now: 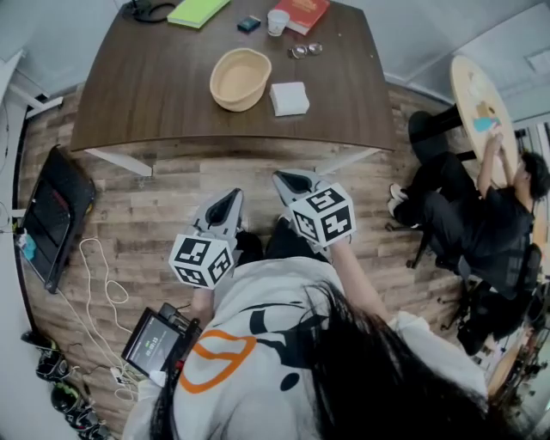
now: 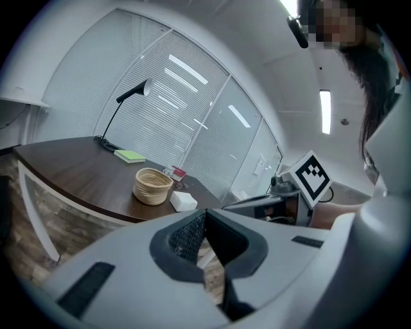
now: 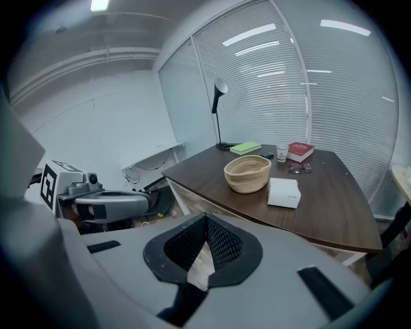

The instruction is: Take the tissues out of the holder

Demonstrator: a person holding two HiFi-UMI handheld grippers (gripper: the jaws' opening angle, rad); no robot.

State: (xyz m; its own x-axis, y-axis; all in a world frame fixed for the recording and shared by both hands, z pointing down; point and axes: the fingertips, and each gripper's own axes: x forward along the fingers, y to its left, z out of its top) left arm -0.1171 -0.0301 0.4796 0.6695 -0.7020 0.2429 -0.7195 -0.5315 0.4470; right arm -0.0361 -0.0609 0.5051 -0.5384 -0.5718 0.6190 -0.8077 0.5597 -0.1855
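A woven tan basket point(image 1: 241, 78) stands on the dark wooden table point(image 1: 155, 86), and nothing shows inside it. Just right of it lies a white block of tissues point(image 1: 290, 98), also seen beside the basket point(image 3: 247, 173) as a white tissue block point(image 3: 284, 192) in the right gripper view. In the left gripper view the basket point(image 2: 152, 186) and the tissue block point(image 2: 183, 201) are small and far. My left gripper point(image 1: 230, 197) and right gripper point(image 1: 289, 179) hang over the floor, short of the table's near edge. Both are shut with nothing in them.
At the table's far side lie a green notebook point(image 1: 198, 11), a white cup point(image 1: 278, 21), a red book point(image 1: 302, 13), glasses point(image 1: 306, 51) and a desk lamp point(image 3: 218, 109). A seated person point(image 1: 481, 223) is at the right. A black case point(image 1: 53, 215) and cables point(image 1: 103, 284) lie on the floor at the left.
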